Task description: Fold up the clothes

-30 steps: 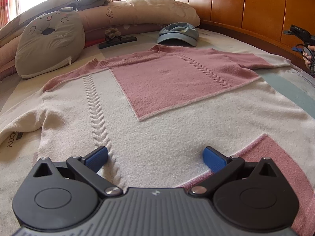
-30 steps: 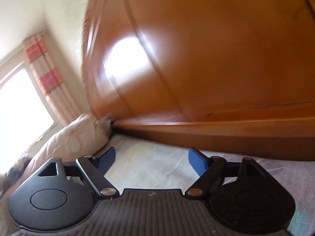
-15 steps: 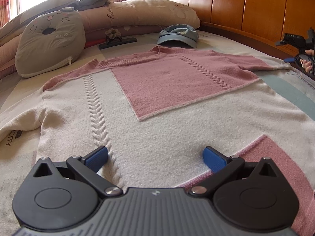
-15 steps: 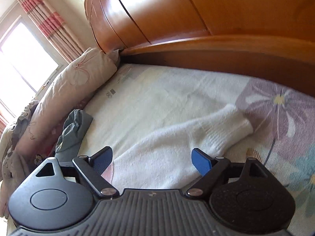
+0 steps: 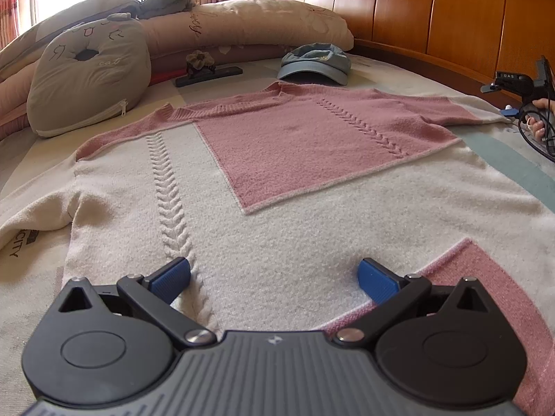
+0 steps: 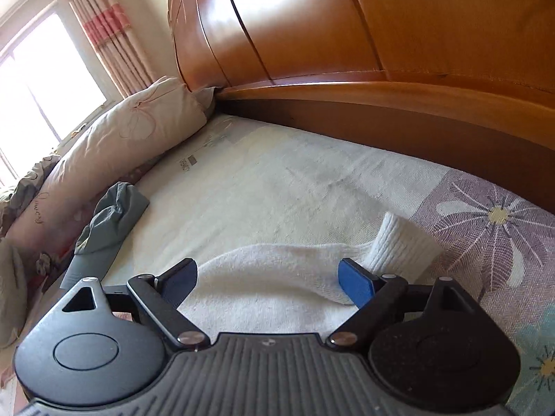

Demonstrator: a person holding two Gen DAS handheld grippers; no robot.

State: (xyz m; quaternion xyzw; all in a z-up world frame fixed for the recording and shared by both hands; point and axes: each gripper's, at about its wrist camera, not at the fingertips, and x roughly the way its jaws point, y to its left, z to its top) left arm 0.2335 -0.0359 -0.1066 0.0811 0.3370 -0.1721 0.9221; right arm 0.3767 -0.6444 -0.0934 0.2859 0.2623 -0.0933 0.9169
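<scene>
A pink and cream knit sweater [image 5: 284,187] lies spread flat on the bed, its neckline at the far end. My left gripper [image 5: 274,279] hovers open over the sweater's near hem, blue pads wide apart with only flat knit between them. In the right wrist view the sweater's cream sleeve [image 6: 298,270] stretches to the right and ends in a ribbed cuff [image 6: 402,242]. My right gripper [image 6: 269,282] stands open just above that sleeve, its pads on either side of it and not pressing. From the left wrist view the right gripper [image 5: 513,102] shows small at the far right edge, held by a hand.
A blue-grey cap [image 5: 315,62] lies beyond the neckline. A grey cat cushion [image 5: 90,72] and long pillows [image 5: 242,24] line the far left. A black bar with a dark scrunchie [image 5: 204,69] lies by them. The wooden headboard [image 6: 347,27] runs along the right.
The right gripper tilted down from the headboard to the bed and closed in on the cream sleeve, which now lies between its pads. The left gripper stayed where it was.
</scene>
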